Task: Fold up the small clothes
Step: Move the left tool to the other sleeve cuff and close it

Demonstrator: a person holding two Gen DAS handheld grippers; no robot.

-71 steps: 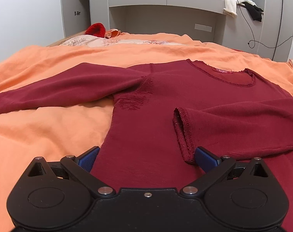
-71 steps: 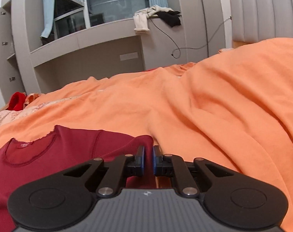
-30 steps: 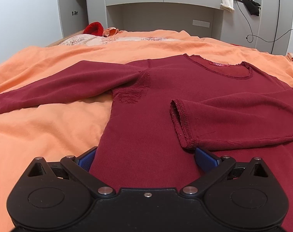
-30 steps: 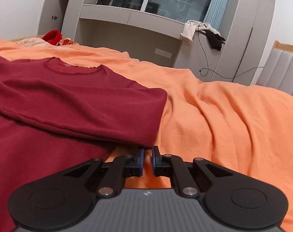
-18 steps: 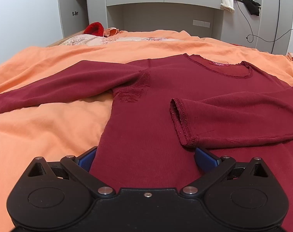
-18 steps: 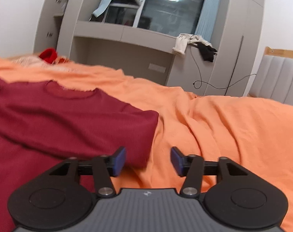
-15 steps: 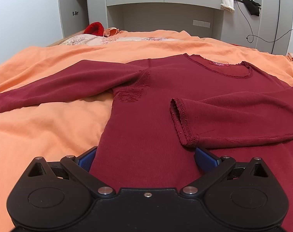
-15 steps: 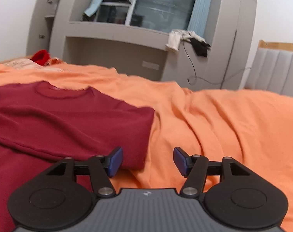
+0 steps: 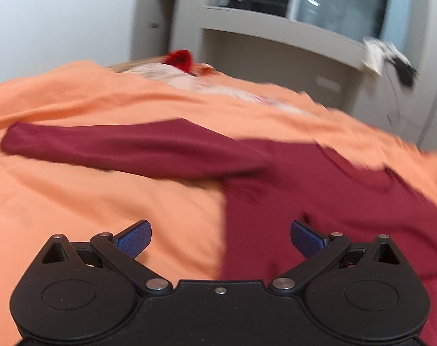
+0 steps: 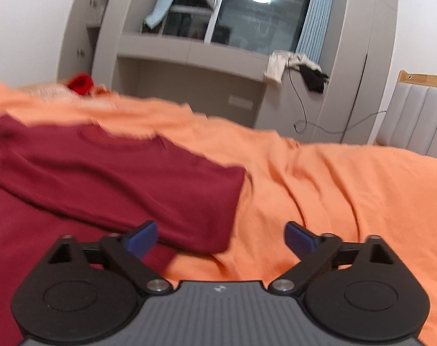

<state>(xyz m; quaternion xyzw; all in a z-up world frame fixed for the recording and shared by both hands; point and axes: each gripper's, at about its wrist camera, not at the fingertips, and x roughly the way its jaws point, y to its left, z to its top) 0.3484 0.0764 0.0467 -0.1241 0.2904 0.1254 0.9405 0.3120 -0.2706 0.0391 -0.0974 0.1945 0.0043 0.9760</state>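
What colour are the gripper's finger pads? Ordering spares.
Blue finger pads, clearest in the left wrist view.

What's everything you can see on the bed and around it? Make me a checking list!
Surface: orange bedspread, wrinkled.
Job's things: dark red long-sleeved top; one sleeve folded across the body, the other sleeve stretched out on the bedspread.
Clutter: red item at the bed's far end; clothes draped over a ledge.
Grippers: left gripper open, holding nothing; right gripper opening, gripping nothing.
Cables: black cable hanging by the wall unit.
Surroundings: grey wall unit, window, padded headboard.
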